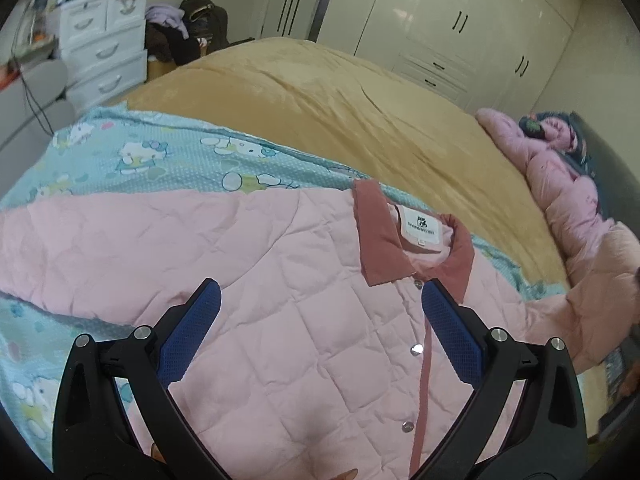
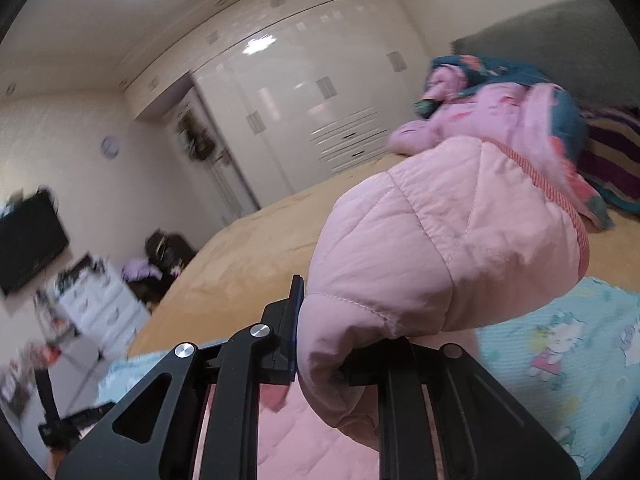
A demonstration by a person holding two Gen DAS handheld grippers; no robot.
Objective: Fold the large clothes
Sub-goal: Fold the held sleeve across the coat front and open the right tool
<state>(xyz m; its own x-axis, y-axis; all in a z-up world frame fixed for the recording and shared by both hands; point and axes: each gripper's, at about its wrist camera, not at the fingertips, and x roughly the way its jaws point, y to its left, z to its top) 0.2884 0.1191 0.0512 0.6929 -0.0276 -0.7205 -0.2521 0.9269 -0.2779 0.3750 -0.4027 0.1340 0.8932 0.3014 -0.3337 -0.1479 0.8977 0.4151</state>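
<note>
Left gripper (image 1: 320, 300): jaws spread wide, nothing between them, above the buttoned front of the pink quilted jacket (image 1: 248, 280). Right gripper (image 2: 316, 320): jaws clamped together on the jacket's sleeve (image 2: 440, 248), lifted off the bedding. The jacket lies flat on a blue cartoon-print sheet (image 1: 140, 152), collar (image 1: 384, 236) toward the tan blanket (image 1: 320, 92), which is unobstructed up to the wardrobe (image 1: 460, 20).

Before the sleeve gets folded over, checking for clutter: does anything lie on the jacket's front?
Nothing visible does. The pink quilted jacket lies bare below the open left claw; the right claw grips its sleeve.
</note>
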